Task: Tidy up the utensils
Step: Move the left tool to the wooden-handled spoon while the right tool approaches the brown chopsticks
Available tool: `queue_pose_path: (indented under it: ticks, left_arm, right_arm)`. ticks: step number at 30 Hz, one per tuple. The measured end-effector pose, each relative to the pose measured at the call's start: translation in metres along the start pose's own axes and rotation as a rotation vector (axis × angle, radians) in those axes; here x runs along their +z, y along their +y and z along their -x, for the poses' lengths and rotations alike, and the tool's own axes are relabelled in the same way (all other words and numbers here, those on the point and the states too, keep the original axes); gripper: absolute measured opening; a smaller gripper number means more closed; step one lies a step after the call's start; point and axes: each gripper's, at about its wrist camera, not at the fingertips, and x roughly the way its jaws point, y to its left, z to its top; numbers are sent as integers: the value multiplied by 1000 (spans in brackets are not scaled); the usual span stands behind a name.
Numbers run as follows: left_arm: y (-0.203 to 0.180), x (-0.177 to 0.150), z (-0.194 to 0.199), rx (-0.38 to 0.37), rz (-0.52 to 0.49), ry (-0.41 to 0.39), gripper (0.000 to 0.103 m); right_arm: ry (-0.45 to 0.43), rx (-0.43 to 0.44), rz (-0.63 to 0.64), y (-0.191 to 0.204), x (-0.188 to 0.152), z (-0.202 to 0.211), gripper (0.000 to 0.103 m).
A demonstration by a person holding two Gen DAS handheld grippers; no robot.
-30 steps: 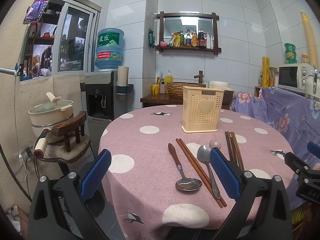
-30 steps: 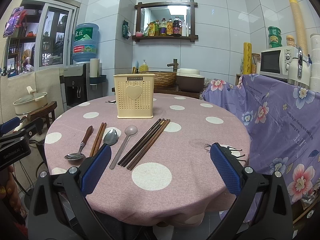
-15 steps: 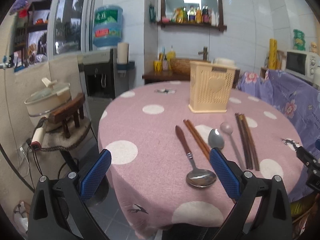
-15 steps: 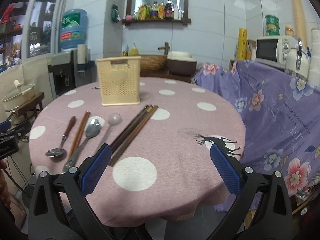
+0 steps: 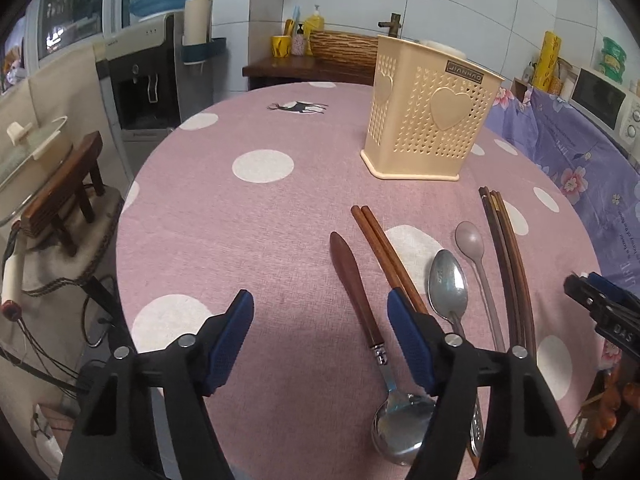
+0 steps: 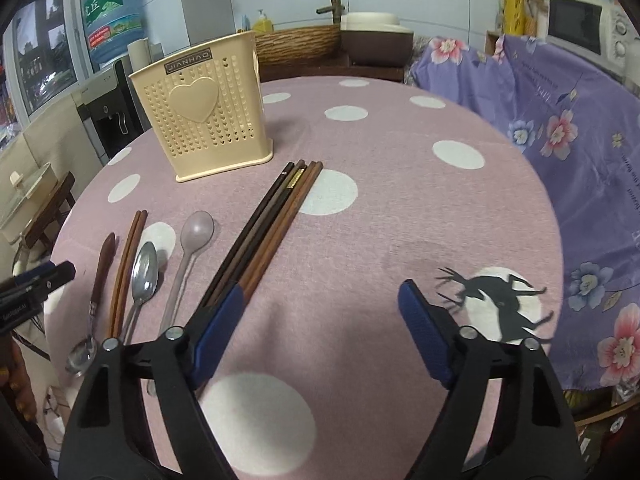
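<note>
A cream perforated utensil holder (image 5: 430,120) (image 6: 208,114) stands upright on the pink dotted tablecloth (image 5: 260,216). In front of it lie a wooden-handled spoon (image 5: 356,292), a reddish chopstick pair (image 5: 384,252), a steel spoon (image 5: 448,280), a pale plastic spoon (image 5: 476,252) and a dark chopstick bundle (image 6: 264,232). My left gripper (image 5: 320,304) hovers over bare cloth left of the wooden-handled spoon, its jaws closing with nothing between them. My right gripper (image 6: 320,292) hangs right of the dark chopsticks, jaws closing on nothing.
A water dispenser (image 5: 140,80) and a stool with a pot (image 5: 52,184) stand left of the table. A purple floral cloth (image 6: 560,140) covers furniture on the right, with a microwave (image 6: 580,28) behind. A wooden counter with a basket (image 5: 340,52) is at the back.
Both grippers have tipped down and moved in over the table toward the utensils. Their jaws have narrowed from their widest.
</note>
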Motion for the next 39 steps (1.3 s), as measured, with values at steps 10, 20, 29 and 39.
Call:
queue_pose_path:
  ticks: [10, 20, 29, 39]
  left_arm:
    - [-9, 13, -5, 22, -46, -9, 67]
    - [-2, 13, -16, 27, -29, 28, 67]
    - [-17, 16, -26, 23, -40, 73, 58]
    - [-25, 23, -48, 49, -18, 138, 30]
  right_arm:
    - [118, -22, 10, 25, 15, -44, 67]
    - [94, -61, -80, -19, 20, -27, 66]
    - [85, -6, -70, 5, 26, -35, 64]
    - [54, -10, -75, -3, 24, -29, 64]
